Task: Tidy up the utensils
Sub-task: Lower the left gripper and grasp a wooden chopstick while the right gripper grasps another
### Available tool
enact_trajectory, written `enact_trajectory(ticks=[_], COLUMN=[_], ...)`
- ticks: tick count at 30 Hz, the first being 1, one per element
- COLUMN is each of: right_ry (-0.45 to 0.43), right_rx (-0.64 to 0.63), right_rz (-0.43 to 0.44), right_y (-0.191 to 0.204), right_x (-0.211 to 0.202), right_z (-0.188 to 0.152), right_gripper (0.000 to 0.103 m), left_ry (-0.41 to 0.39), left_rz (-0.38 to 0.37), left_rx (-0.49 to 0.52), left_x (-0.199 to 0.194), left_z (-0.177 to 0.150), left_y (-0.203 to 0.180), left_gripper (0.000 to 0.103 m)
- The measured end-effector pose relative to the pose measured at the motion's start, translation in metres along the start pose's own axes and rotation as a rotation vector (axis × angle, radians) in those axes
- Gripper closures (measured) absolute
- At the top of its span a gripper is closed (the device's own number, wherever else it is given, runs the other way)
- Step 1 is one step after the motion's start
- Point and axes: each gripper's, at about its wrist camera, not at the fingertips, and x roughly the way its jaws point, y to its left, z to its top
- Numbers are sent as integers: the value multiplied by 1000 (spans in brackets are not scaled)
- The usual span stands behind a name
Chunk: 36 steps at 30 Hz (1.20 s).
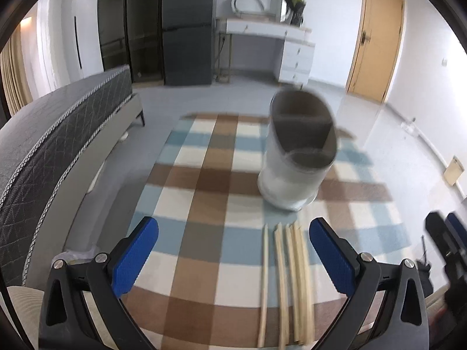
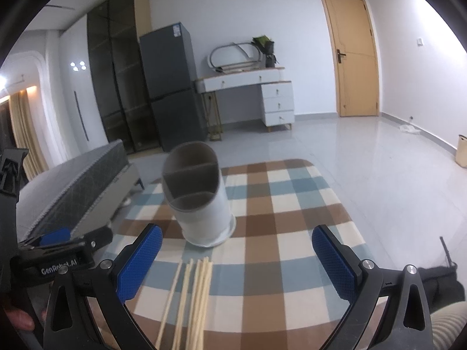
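Two grippers, both mine, and each has its blue pads spread wide with nothing between them. My left gripper point(image 1: 233, 250) hangs above the checked cloth point(image 1: 204, 192), and its right-hand finger point(image 1: 332, 256) is just beside the bundle of wooden chopsticks point(image 1: 289, 280), which lie flat on the cloth and run away from me toward the holder. My right gripper point(image 2: 236, 259) is also over the cloth point(image 2: 292, 204); in its view the chopsticks point(image 2: 192, 297) lie between the fingers, nearer the left pad point(image 2: 140, 265), not touched by either. I count roughly five or six sticks, one lying slightly apart on the left of the bundle; the blur keeps me from being sure.

Just past the far tips of the chopsticks stands the white utensil holder point(image 2: 201, 195), upright on the cloth, its grey inside split into compartments by dividers. From the left view the holder point(image 1: 294, 157) is blurred.

At the lower left of the right view I see my other gripper's black body point(image 2: 58, 253). Further out are a bed point(image 1: 58, 134), a dark fridge point(image 2: 169, 84), a white desk point(image 2: 251, 87) and a wooden door point(image 2: 353, 55)
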Motion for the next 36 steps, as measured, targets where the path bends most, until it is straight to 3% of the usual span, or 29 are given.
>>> enact_trajectory(ticks=[10,14,22,26,32,35,36], right_ry=[112,138,191,204,217,227,231], right_rx=[55,75,136,164,182,183,181], right_rz=[-14,-12,6,12,20,20,19], right_y=[-12,-16,-30,-35,-38,-38,-39], right_x=[47,59,74,78,81,83,84], right_z=[-1,0,0,2,1,0,-1], right_gripper=[0,0,0,0,0,0,0], left_ry=[347,390,417,450,423,408,404], left_rz=[21,19,13,38,3,-30,-41], left_rx=[40,67,93,113,106,132,140], left_x=[78,91,109,118,116,118,116], left_z=[-28,-31,-28,-32,-27,-23,-23], left_y=[0,-9,-26,-31,-39,-50,-53], left_gripper=[3,3,17,36,48,73,87])
